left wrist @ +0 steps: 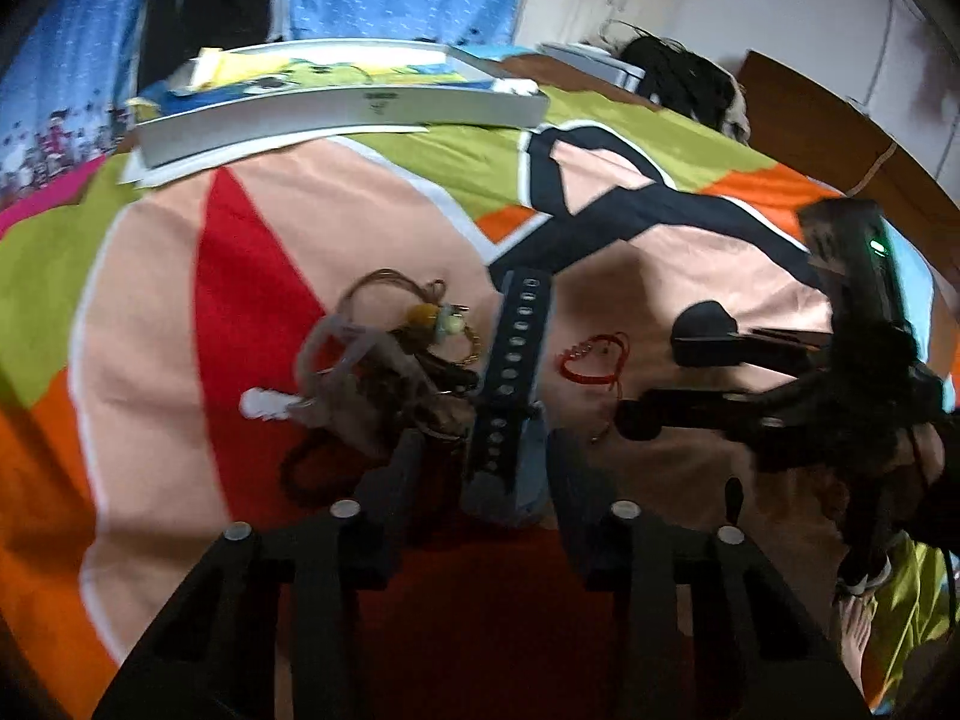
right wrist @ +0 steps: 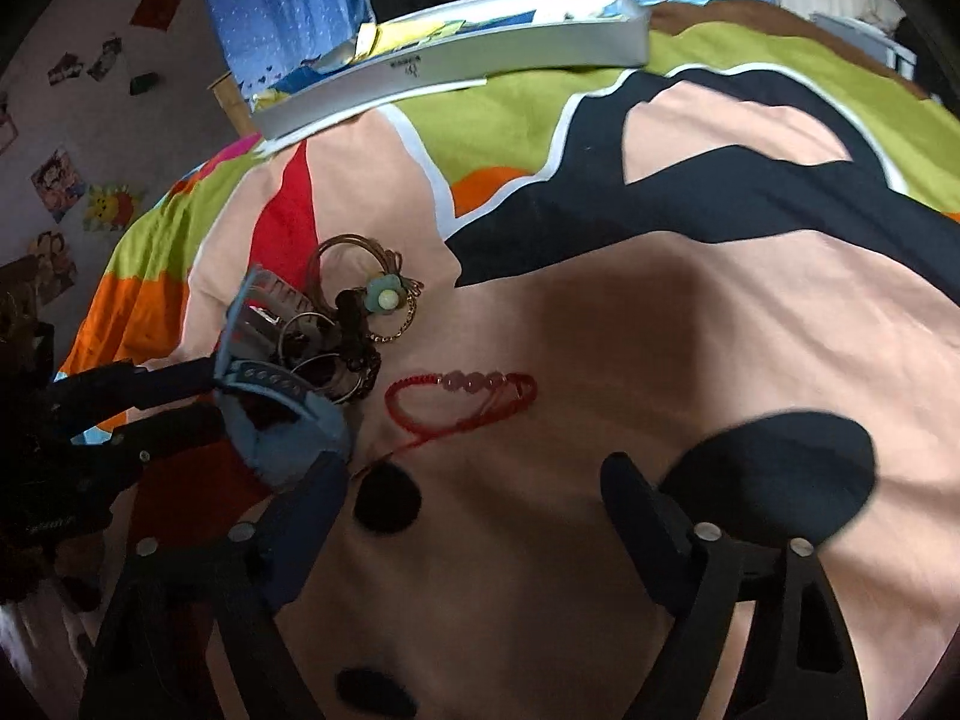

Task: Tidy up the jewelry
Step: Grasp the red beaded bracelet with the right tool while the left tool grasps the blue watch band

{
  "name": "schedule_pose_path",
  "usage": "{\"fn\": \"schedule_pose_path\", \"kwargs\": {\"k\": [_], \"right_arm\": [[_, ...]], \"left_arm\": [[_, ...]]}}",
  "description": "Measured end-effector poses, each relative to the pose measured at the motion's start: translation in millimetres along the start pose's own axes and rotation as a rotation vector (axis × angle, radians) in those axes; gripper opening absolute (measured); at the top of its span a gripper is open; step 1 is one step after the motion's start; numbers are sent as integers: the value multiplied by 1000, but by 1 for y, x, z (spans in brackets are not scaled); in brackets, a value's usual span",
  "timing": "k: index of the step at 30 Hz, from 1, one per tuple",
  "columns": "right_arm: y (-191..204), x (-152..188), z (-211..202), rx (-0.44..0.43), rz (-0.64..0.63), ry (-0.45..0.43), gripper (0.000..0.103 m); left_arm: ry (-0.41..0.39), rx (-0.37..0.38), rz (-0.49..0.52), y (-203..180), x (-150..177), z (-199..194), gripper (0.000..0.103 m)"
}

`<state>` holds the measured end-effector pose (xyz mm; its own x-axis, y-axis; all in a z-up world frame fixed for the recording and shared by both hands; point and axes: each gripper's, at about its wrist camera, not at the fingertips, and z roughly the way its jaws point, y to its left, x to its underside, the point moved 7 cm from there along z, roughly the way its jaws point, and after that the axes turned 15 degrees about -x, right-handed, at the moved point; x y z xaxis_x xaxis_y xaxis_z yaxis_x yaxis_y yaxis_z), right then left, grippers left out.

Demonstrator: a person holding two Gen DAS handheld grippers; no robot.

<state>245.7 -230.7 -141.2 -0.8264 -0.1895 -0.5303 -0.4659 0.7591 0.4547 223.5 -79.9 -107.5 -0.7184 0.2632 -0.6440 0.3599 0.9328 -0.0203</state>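
A blue watch strap (left wrist: 510,372) with a row of holes stands between the fingers of my left gripper (left wrist: 486,468), which is shut on it. The right wrist view shows the same strap (right wrist: 282,420) curled at the left gripper's (right wrist: 219,390) tips. A tangled jewelry pile (left wrist: 384,360) of rings, chains and a flower charm lies just left of the strap, also visible as a heap (right wrist: 348,324). A red string bracelet (right wrist: 462,402) with pink beads lies beyond my right gripper (right wrist: 468,474), which is open and holds nothing. From the left wrist, the bracelet (left wrist: 594,360) sits left of the right gripper (left wrist: 666,375).
Everything rests on a colourful bedspread (right wrist: 690,330). A flat white box (left wrist: 336,114) with printed items on it lies at the far edge, also seen as the box (right wrist: 456,66). Blue curtains hang behind. A wooden bed frame (left wrist: 840,138) runs at the right.
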Motion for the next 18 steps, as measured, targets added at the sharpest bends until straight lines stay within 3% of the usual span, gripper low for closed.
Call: {"fn": "schedule_pose_path", "kwargs": {"k": [6,10,18], "right_arm": [[-7,-12,25,-29,-40,40,69],[-9,-16,32,-40,-45,30,60],[10,-15,33,-52,-55,-16,17]], "left_arm": [[57,8,38,-7,-1,20,17],[74,4,-5,-2,-3,21,16],[88,-30,-62,1,0,5,16]]}}
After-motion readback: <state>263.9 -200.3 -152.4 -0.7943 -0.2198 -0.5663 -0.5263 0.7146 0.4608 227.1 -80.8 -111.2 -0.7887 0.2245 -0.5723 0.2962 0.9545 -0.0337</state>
